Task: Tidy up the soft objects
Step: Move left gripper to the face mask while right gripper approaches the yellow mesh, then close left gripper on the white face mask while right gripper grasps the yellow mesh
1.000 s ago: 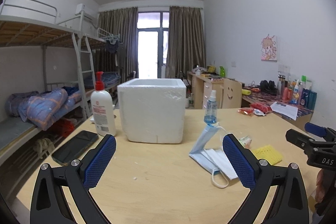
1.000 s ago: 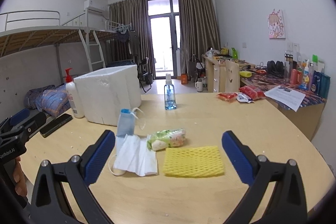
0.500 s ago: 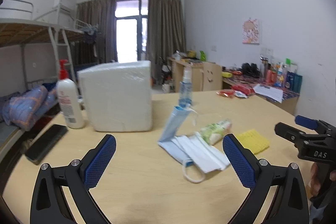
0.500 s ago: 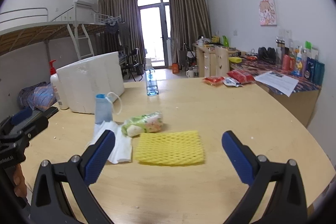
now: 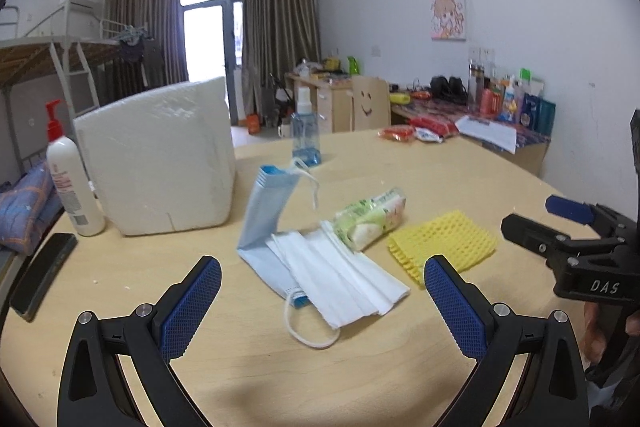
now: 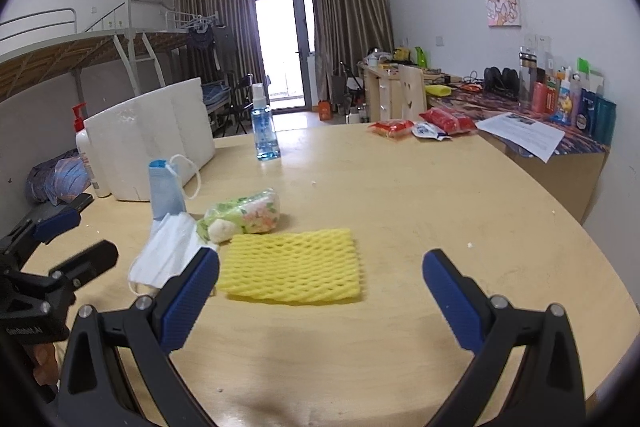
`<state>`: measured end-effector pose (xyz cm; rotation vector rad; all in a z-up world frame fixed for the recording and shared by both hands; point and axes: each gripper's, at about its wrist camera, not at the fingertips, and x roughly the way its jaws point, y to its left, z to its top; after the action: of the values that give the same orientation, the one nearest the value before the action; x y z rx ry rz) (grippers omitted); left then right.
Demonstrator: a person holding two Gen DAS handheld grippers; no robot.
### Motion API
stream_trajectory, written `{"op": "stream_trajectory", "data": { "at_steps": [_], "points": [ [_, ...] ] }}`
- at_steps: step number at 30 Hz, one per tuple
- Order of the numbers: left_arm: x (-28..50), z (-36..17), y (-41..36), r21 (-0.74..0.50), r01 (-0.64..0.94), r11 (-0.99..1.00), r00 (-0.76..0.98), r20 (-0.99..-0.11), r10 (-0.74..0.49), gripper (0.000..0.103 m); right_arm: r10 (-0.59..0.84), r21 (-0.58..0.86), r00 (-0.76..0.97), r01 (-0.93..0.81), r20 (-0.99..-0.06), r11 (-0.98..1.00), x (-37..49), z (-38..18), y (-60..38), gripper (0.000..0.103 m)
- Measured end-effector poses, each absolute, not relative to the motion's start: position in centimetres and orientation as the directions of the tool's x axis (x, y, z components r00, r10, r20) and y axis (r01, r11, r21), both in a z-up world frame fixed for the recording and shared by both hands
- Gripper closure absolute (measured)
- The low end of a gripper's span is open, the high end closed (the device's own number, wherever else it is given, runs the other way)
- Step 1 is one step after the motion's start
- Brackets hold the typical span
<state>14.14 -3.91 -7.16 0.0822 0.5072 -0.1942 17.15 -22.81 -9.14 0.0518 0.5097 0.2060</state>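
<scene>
A stack of blue and white face masks lies on the wooden table, one end folded upright; it also shows in the right wrist view. A green tissue pack rests against it. A yellow foam net lies to the right. A white foam box stands behind. My left gripper is open and empty, just short of the masks. My right gripper is open and empty, just short of the yellow net.
A white pump bottle and a black phone are left of the box. A blue spray bottle stands behind the soft things. Red snack packs and papers lie at the far right edge.
Both grippers have moved forward and swung right, closer to the masks and yellow net. Their jaws stay open. The objects have not moved.
</scene>
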Motion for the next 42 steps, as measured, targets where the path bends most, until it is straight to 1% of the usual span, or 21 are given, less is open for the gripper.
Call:
{"op": "stream_trajectory", "data": {
  "at_steps": [4, 6, 8, 10, 11, 12, 13, 15, 17, 20, 24, 32, 33, 34, 35, 36, 37, 38, 40, 41, 42],
  "points": [
    [15.2, -8.0, -4.7, 0.009, 0.247, 0.969, 0.815, -0.542, -0.203, 0.011, 0.204, 0.104, 0.845, -0.176, -0.494, 0.979, 17.6, -9.5, -23.3, 0.000],
    [15.8, -8.3, -5.0, -0.005, 0.262, 0.965, 0.793, -0.569, -0.218, 0.018, 0.204, 0.107, 0.841, -0.174, -0.501, 0.979, 17.9, -9.7, -23.4, 0.000],
    [16.2, -8.6, -5.1, -0.011, 0.262, 0.965, 0.784, -0.580, -0.219, 0.021, 0.202, 0.109, 0.838, -0.170, -0.506, 0.979, 18.1, -9.8, -23.5, 0.000],
    [16.7, -8.9, -5.1, -0.024, 0.264, 0.964, 0.768, -0.599, -0.225, 0.031, 0.201, 0.108, 0.836, -0.169, -0.511, 0.980, 18.2, -9.8, -23.5, 0.000],
    [16.8, -9.0, -5.1, -0.028, 0.266, 0.963, 0.761, -0.607, -0.228, 0.033, 0.199, 0.107, 0.836, -0.169, -0.512, 0.980, 18.2, -9.8, -23.5, 0.000],
    [17.0, -9.2, -5.1, -0.034, 0.270, 0.962, 0.750, -0.619, -0.233, 0.041, 0.198, 0.108, 0.835, -0.166, -0.514, 0.980, 18.3, -9.9, -23.5, 0.000],
    [17.3, -9.4, -5.1, -0.043, 0.270, 0.962, 0.741, -0.628, -0.236, 0.045, 0.199, 0.112, 0.832, -0.165, -0.518, 0.980, 18.4, -9.9, -23.4, 0.000],
    [17.8, -9.8, -5.1, -0.050, 0.268, 0.962, 0.725, -0.647, -0.236, 0.047, 0.205, 0.117, 0.828, -0.169, -0.522, 0.979, 18.5, -10.0, -23.4, 0.000],
    [17.9, -10.0, -5.0, -0.047, 0.259, 0.965, 0.723, -0.653, -0.226, 0.054, 0.203, 0.116, 0.825, -0.167, -0.527, 0.979, 18.6, -10.1, -23.3, 0.000],
    [17.8, -10.2, -4.8, -0.022, 0.241, 0.970, 0.726, -0.660, -0.196, 0.054, 0.207, 0.114, 0.822, -0.173, -0.531, 0.978, 18.7, -10.1, -23.2, 0.000],
    [17.8, -10.0, -4.4, -0.023, 0.227, 0.974, 0.731, -0.656, -0.186, 0.054, 0.209, 0.111, 0.817, -0.177, -0.537, 0.978, 19.0, -10.3, -23.0, 0.000],
    [18.4, -10.4, -4.8, -0.022, 0.232, 0.972, 0.698, -0.693, -0.182, 0.054, 0.221, 0.110, 0.810, -0.192, -0.543, 0.975, 19.2, -10.4, -22.7, 0.000],
    [18.5, -10.4, -4.8, -0.020, 0.231, 0.973, 0.701, -0.690, -0.180, 0.057, 0.220, 0.111, 0.810, -0.191, -0.544, 0.975, 19.2, -10.4, -22.7, 0.000],
    [18.5, -10.4, -4.9, -0.009, 0.233, 0.972, 0.702, -0.690, -0.174, 0.064, 0.221, 0.113, 0.809, -0.190, -0.545, 0.975, 19.3, -10.5, -22.8, 0.000],
    [18.6, -10.4, -5.0, -0.003, 0.235, 0.972, 0.699, -0.694, -0.171, 0.068, 0.221, 0.116, 0.806, -0.189, -0.548, 0.975, 19.4, -10.5, -22.8, 0.000],
    [18.7, -10.6, -5.1, -0.003, 0.240, 0.971, 0.690, -0.703, -0.172, 0.076, 0.220, 0.117, 0.804, -0.186, -0.553, 0.976, 19.5, -10.6, -22.9, 0.000],
    [18.8, -10.7, -5.1, -0.008, 0.242, 0.970, 0.684, -0.708, -0.176, 0.080, 0.219, 0.121, 0.801, -0.183, -0.557, 0.976, 19.6, -10.7, -23.0, 0.000],
    [18.8, -10.7, -5.1, -0.005, 0.245, 0.970, 0.682, -0.710, -0.175, 0.082, 0.222, 0.126, 0.800, -0.183, -0.557, 0.975, 19.6, -10.7, -23.1, 0.000],
    [18.8, -10.7, -5.2, -0.001, 0.254, 0.967, 0.683, -0.708, -0.180, 0.093, 0.226, 0.132, 0.799, -0.183, -0.558, 0.974, 19.6, -10.7, -23.2, 0.000],
    [18.7, -10.6, -5.3, 0.000, 0.259, 0.966, 0.685, -0.705, -0.184, 0.094, 0.226, 0.133, 0.800, -0.183, -0.556, 0.974, 19.5, -10.7, -23.2, 0.000],
    [18.5, -10.5, -5.4, 0.001, 0.268, 0.964, 0.691, -0.697, -0.192, 0.097, 0.226, 0.134, 0.801, -0.182, -0.555, 0.974, 19.5, -10.7, -23.2, 0.000]
  ]
}}
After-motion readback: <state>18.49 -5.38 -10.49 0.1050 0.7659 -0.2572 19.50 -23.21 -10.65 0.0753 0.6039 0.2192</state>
